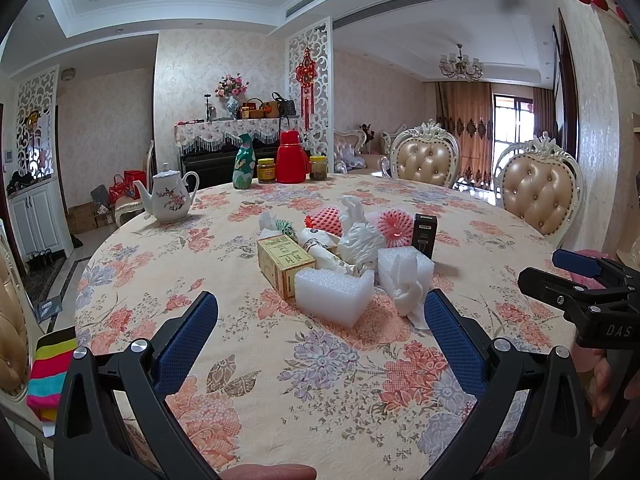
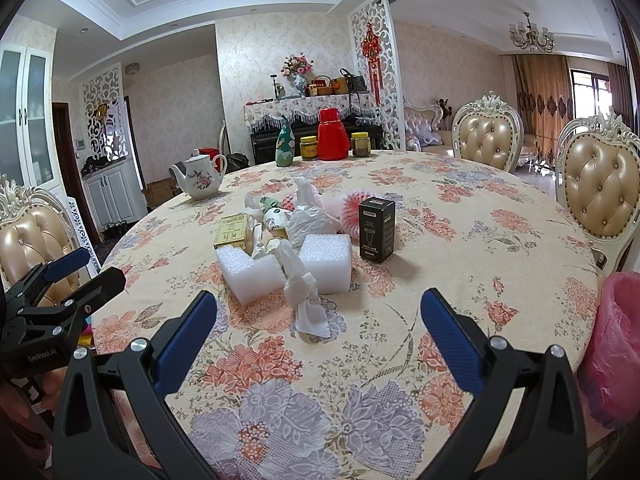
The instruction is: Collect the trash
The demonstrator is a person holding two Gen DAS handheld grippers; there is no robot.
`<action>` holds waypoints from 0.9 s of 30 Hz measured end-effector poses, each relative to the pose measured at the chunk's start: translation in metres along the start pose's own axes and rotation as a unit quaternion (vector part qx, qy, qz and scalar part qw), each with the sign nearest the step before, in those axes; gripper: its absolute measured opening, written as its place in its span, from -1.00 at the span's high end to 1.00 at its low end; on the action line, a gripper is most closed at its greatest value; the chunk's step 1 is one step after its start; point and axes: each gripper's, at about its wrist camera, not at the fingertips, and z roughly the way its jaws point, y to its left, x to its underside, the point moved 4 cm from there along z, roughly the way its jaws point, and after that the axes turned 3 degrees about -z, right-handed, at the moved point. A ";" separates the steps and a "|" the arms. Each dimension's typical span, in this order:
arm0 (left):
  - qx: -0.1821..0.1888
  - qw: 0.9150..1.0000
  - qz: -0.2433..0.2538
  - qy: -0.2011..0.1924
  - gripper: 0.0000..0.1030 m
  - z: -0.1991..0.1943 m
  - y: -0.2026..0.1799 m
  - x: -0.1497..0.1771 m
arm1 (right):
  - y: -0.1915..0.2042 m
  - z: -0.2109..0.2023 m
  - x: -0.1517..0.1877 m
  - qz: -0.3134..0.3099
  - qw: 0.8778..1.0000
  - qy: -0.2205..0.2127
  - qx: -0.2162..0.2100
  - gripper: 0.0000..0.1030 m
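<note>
Both grippers' fingers [image 1: 188,340] wide, empty.

The round bench [image 2: 460,248] wears a floral cloth. Straight ahead of the right gripper [image 2: 319,316] lie two white foam blocks [image 2: 326,264], a knotted tissue [image 2: 304,296] and a black box [image 2: 376,228] — teapot [image 2: 201,178] far left, jars [image 2: 309,148] beyond.

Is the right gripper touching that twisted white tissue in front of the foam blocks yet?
Apart. In the right wrist view the right gripper is open, and bare tablecloth shows between its fingers and the tissue.
</note>
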 end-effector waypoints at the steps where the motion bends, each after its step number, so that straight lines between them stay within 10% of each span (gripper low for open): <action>1: 0.000 1.000 0.000 0.000 -0.88 0.000 0.000 0.000 | 0.000 0.000 0.000 0.000 1.000 -0.001 -0.001 -0.92; 27: -0.053 0.997 -0.036 0.050 -0.88 0.052 0.059 0.013 | 0.008 0.084 0.015 -0.020 0.996 0.089 0.013 -0.91</action>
